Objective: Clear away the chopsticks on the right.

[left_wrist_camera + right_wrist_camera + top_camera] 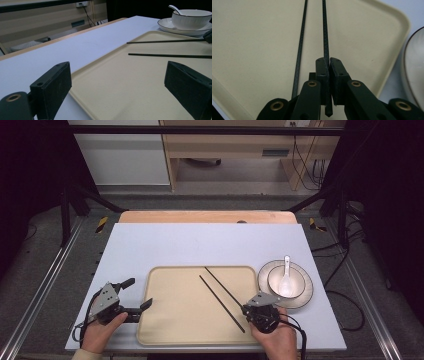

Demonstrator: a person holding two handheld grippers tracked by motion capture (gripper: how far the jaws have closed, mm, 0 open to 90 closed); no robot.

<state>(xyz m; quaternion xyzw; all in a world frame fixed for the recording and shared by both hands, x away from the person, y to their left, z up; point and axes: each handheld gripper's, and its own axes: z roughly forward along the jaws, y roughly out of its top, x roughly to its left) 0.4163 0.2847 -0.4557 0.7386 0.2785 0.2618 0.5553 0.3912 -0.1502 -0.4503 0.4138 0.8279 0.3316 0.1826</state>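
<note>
Two thin black chopsticks lie across a beige tray. My right gripper is at the tray's right front, shut on the near end of the right chopstick; in the right gripper view that chopstick runs straight out from between the closed jaws of the right gripper. The other chopstick lies loose just to its left. My left gripper stands open at the tray's left edge, one jaw over the tray and one outside it, nothing between them.
A white bowl with a white spoon in it sits on a dark-rimmed plate right of the tray, close to my right hand. The pale blue table stretches beyond the tray. Black frame posts flank the table.
</note>
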